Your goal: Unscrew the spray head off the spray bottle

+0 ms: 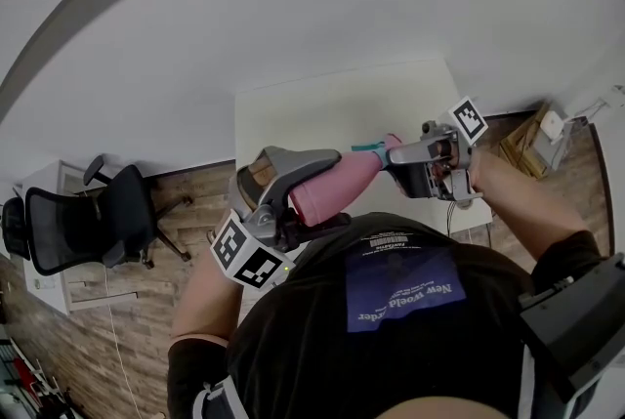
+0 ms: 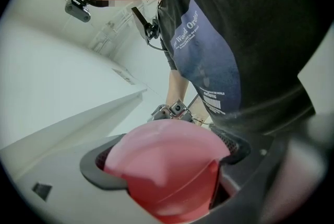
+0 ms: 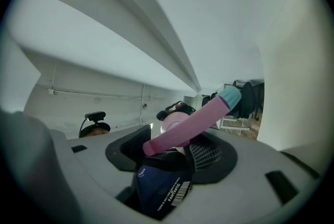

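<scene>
Close against the person's chest in the head view, the pink spray bottle [image 1: 330,185] is held level in the air by the near edge of the white table [image 1: 322,104]. Its body sits in the left gripper [image 1: 305,197], and its spray head [image 1: 383,151] reaches right into the right gripper [image 1: 418,158]. The step looks to be taking hold of the head for a turn. Upside-down print on the dark shirt [image 1: 293,339] seems to read "New World Order".

Left gripper view: both pads press on the bottle's rounded base. The shirt shows "FANTASTIC".

Right gripper view: the jaws stand partly apart, and the teal-tipped head slants between them with no plain pinch. Next they likely need to close firmly and twist while the left holds steady. "FANTASTIC" sits beside a bar code on the shirt; no label on the bottle is legible.
</scene>
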